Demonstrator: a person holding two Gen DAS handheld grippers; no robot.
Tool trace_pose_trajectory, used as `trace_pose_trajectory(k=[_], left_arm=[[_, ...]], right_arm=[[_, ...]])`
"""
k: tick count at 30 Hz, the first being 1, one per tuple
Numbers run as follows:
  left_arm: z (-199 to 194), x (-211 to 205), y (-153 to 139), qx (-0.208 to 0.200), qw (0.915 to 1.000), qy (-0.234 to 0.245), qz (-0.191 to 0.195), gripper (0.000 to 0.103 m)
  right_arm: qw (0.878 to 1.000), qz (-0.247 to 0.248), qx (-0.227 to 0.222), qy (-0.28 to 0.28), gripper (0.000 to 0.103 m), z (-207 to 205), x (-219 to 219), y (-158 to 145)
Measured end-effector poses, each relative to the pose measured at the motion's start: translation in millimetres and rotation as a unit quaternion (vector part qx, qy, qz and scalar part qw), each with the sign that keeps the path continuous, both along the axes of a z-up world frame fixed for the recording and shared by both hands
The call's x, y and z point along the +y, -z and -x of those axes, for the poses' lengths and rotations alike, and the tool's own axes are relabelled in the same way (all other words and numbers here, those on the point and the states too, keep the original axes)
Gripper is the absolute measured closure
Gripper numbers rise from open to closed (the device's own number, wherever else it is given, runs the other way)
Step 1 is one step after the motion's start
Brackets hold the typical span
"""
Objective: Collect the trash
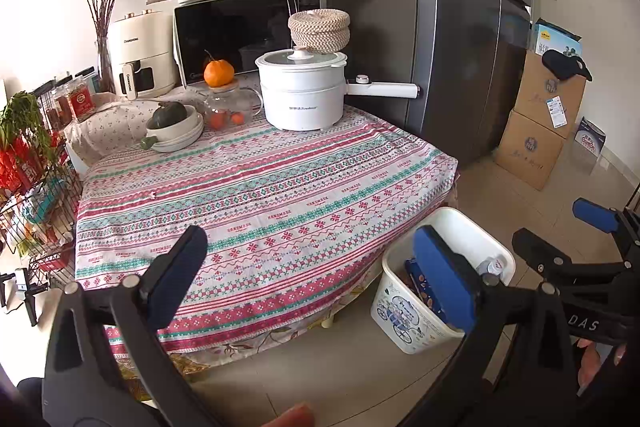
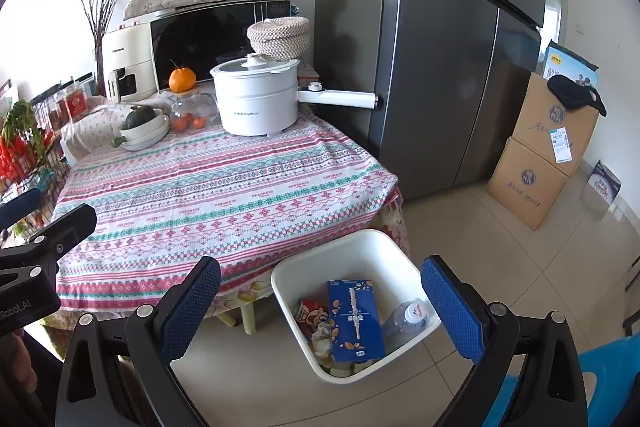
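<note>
A white plastic bin (image 2: 304,267) stands on the tiled floor at the table's right corner. Inside it lie a blue carton (image 2: 354,319), a red snack wrapper (image 2: 312,315) and a clear plastic bottle (image 2: 406,323). My right gripper (image 2: 320,295) hangs open above the bin, with nothing between its blue pads (image 2: 452,311). In the left wrist view the same bin (image 1: 476,231) sits at the lower right, partly hidden by a finger. My left gripper (image 1: 316,267) is open and empty over the near edge of the patterned tablecloth (image 1: 260,195). The right gripper (image 1: 560,239) shows at that view's right edge.
At the table's far end stand a white electric pot (image 1: 300,91), a glass teapot (image 1: 228,107) with an orange on it, stacked bowls (image 1: 176,131), a microwave (image 1: 240,31) and an air fryer (image 1: 140,55). A wire rack (image 1: 32,187) is left; a fridge (image 2: 440,47) and cardboard boxes (image 2: 540,147) right.
</note>
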State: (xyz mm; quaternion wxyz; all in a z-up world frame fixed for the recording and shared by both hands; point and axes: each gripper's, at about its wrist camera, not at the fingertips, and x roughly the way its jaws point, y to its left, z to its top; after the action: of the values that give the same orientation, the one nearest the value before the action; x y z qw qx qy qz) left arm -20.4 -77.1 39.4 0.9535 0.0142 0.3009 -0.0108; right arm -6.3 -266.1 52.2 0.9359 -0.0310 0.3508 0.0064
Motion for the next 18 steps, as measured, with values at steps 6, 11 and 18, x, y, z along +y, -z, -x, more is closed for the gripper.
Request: trace_pose_trajectory(k=[6, 11, 18], left_arm=[[0.2, 0.1, 1.0, 0.002, 1.0, 0.0, 0.0, 0.001], [0.3, 1.0, 2.6, 0.005, 1.0, 0.003, -0.001, 0.001], [-0.4, 0.5, 2.8, 0.007, 1.0, 0.003, -0.002, 0.001]], right_arm=[[1.0, 0.0, -0.001, 0.001, 0.002, -1.2, -1.5, 0.7], [1.0, 0.002, -0.001, 0.001, 0.002, -2.1, -2.6, 1.3], [1.0, 0.002, -0.002, 0.003, 0.002, -2.4, -5.0, 0.1]])
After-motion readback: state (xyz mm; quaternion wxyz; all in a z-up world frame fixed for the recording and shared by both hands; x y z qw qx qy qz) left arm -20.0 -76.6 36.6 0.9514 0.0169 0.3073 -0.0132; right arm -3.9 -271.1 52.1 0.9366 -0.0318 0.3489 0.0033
